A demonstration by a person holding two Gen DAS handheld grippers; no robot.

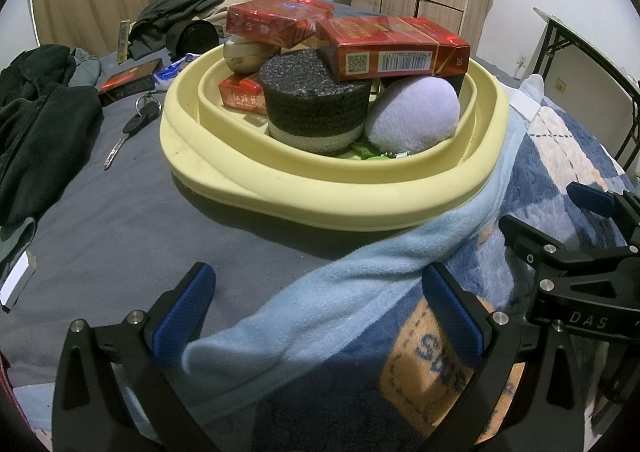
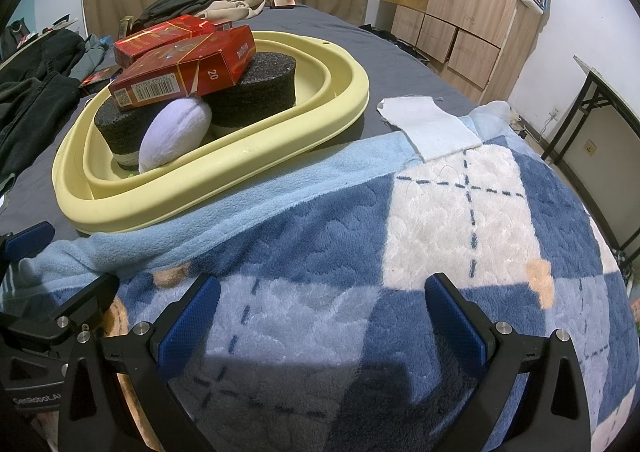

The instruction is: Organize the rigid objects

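We see a grey bed (image 1: 120,228) with a checked blue blanket (image 2: 360,252) at its near edge. A yellow basin (image 1: 248,187) on the bed holds black foam blocks (image 1: 316,99), a white plush (image 1: 416,111) and red packs (image 1: 396,47), one marked "20". Our left gripper (image 1: 320,316) and right gripper (image 2: 322,316) are both spread wide, empty, over the blanket.
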